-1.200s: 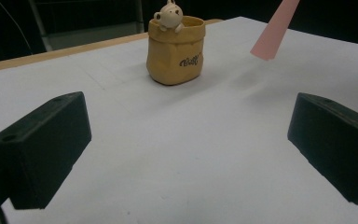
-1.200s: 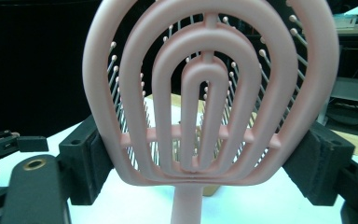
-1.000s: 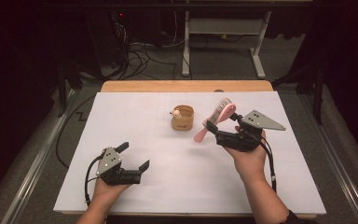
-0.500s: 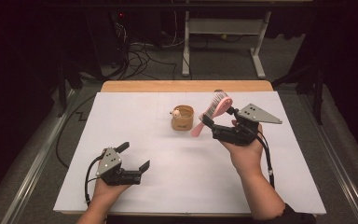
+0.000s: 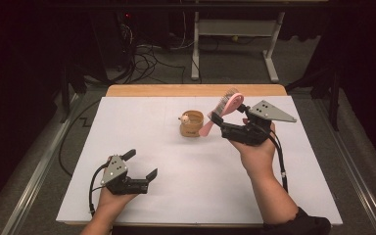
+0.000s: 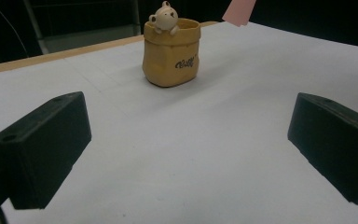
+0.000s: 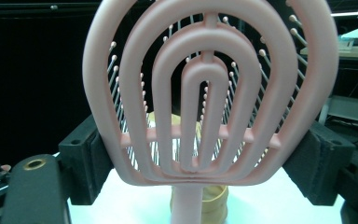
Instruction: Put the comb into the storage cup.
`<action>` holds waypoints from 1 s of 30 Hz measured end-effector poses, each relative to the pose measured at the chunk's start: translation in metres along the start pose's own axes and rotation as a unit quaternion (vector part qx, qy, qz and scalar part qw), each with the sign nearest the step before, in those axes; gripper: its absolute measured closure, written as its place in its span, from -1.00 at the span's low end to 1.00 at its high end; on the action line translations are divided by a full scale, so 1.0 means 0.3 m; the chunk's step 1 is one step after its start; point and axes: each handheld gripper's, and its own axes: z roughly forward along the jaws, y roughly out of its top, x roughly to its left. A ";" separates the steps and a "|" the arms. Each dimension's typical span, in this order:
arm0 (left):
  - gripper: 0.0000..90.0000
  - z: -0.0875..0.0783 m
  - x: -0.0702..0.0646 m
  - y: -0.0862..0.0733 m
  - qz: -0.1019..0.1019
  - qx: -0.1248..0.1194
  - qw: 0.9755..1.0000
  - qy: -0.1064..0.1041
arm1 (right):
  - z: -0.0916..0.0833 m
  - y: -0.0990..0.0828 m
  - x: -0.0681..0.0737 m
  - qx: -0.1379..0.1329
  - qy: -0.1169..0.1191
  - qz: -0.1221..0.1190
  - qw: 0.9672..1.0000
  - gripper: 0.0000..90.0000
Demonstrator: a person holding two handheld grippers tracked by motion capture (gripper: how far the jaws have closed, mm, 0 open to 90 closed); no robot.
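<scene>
Both grippers are black, blocky tools. The left gripper (image 5: 138,166) carries a grey three-cornered plate with small dark screw dots on top, and a black cable loops from its rear past the wrist. Its two jaws are thick, matte black blocks with squared ends; one shows a small round hole at its tip. The right gripper (image 5: 226,117) has the same grey plate and a black cable running along the forearm. Its jaws bear dark padded faces, and a brass-coloured ring sits in the body at one side. The right arm wears a dark sleeve (image 5: 298,223) pushed up near the elbow.
</scene>
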 end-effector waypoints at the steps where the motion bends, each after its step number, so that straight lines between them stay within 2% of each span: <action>1: -1.00 -0.001 0.001 0.000 0.000 0.000 1.000 0.000 | 0.001 0.003 -0.001 -0.001 0.000 -0.001 1.000 -0.55; 12: -1.00 0.000 -0.001 0.001 0.001 -0.002 1.000 -0.002 | 0.012 0.039 -0.005 -0.010 -0.002 -0.004 1.000 -0.55; 30: -1.00 0.000 0.001 0.000 0.000 -0.004 1.000 -0.003 | 0.106 0.043 -0.017 -0.002 -0.007 -0.001 1.000 -0.55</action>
